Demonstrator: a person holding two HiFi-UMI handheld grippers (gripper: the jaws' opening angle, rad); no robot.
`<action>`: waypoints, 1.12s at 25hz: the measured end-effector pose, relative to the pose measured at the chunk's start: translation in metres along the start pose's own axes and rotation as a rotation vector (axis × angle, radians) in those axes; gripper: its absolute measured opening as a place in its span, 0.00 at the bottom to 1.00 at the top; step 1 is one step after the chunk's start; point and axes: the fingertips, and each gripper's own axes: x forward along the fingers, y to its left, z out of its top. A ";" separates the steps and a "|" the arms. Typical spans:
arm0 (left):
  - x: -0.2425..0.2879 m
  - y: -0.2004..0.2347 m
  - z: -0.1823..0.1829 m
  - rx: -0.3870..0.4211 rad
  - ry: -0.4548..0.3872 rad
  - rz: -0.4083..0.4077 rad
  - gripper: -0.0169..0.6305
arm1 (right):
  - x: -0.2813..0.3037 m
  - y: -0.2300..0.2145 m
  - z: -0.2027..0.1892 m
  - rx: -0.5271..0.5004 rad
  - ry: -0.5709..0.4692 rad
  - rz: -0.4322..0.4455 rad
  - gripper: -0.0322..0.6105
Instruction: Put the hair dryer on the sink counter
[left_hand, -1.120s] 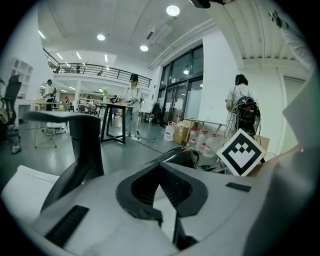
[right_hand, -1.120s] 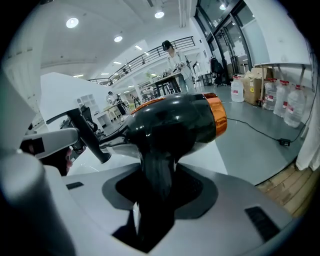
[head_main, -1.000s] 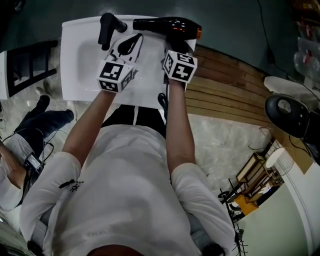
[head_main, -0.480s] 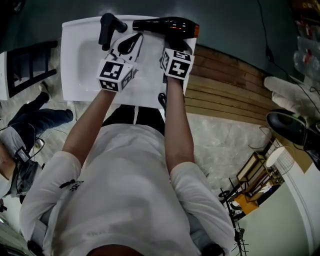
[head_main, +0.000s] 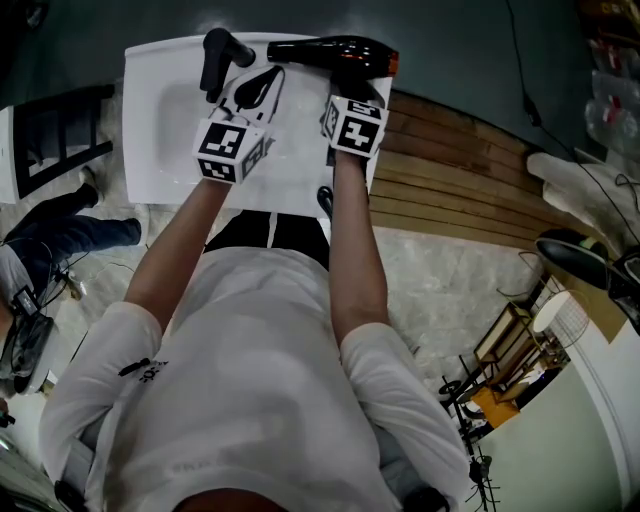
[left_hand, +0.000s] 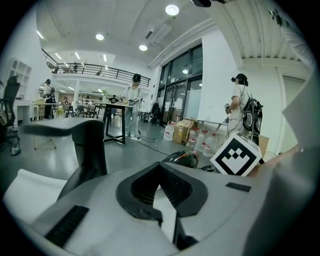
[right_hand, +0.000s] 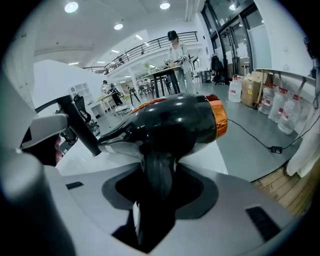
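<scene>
The black hair dryer (head_main: 335, 50) with an orange ring lies crosswise over the back rim of the white sink (head_main: 160, 130), nozzle pointing left toward the black faucet (head_main: 218, 55). My right gripper (head_main: 352, 85) is shut on its handle; in the right gripper view the handle (right_hand: 157, 175) runs down between the jaws under the body (right_hand: 175, 122). Whether the dryer rests on the counter I cannot tell. My left gripper (head_main: 258, 85) hovers over the basin beside the faucet (left_hand: 90, 145), its jaws (left_hand: 161, 187) together and empty. The dryer (left_hand: 182, 157) shows just past them.
The dryer's black cord (head_main: 323, 200) hangs off the sink's front edge. Wooden decking (head_main: 450, 170) lies to the right of the sink and a black frame (head_main: 55, 130) to its left. A person (head_main: 30, 300) crouches at the left edge.
The right gripper and the dryer have shifted slightly left along the back rim. The left gripper has stayed put. The person at the left has moved further off.
</scene>
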 end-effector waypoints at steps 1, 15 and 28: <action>0.000 0.000 0.001 0.001 -0.001 -0.001 0.03 | 0.000 0.000 0.000 0.000 0.000 -0.002 0.32; -0.003 0.000 0.005 0.017 -0.004 -0.011 0.03 | 0.001 0.003 -0.004 -0.035 0.006 0.003 0.32; -0.008 -0.002 0.009 0.025 -0.013 -0.006 0.03 | -0.002 0.001 -0.001 -0.059 0.014 -0.046 0.43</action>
